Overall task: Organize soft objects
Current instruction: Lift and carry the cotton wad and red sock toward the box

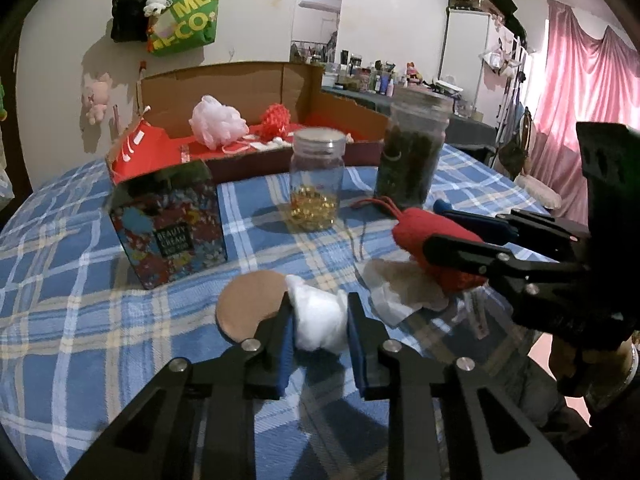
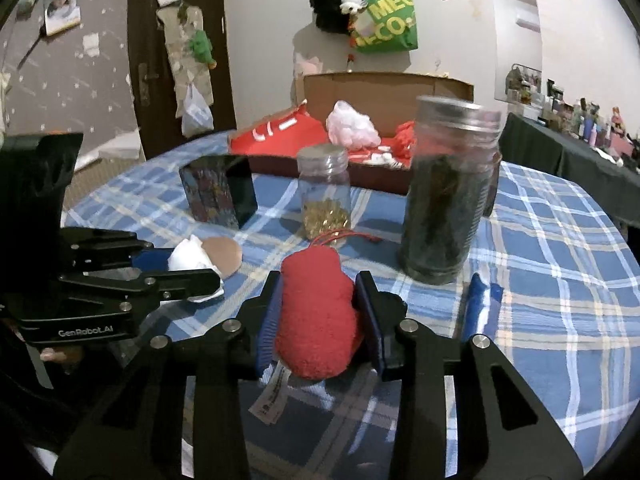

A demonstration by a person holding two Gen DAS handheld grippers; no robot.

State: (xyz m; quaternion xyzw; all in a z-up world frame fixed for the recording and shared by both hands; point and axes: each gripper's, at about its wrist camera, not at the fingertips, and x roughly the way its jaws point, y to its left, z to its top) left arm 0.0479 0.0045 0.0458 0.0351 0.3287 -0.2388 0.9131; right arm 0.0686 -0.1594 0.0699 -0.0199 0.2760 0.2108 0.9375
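My left hand-held gripper (image 1: 318, 320) is closed narrow on a white cotton wad (image 1: 318, 322), pads pressing both sides, just above the blue plaid cloth (image 1: 80, 320) on the bench. My right hand-held gripper (image 2: 318, 304) clamps a red plush pouch (image 2: 318, 312) w/ red cord at its top; a paper tag hangs under it. A tan round pad (image 1: 248, 306) lies flat on the cloth, touching the wad's left side, & a white gauze piece (image 1: 396, 294) lies under the red pouch. Containers: small clear jar (image 1: 318, 176), lid on, w/ gold capsules (image 1: 314, 210) filling only the bottom; tall jar (image 1: 412, 152), lid on, packed nearly full w/ dark green stuff, can't tell what. Both stand upright mid-bench, small one left of the tall one. The floral tin (image 1: 170, 228) marked "BEAUTY CREAM" stands left, top shut, contents hidden. Behind, at the bench's far edge, an open cardboard box (image 1: 240, 88) w/ red lining holds a pink mesh pouf (image 1: 218, 122), a red mesh pouf (image 1: 276, 120) beside it, & some small white bits near the front wall. Green tote (image 1: 188, 16) & black bag hang on the wall above.
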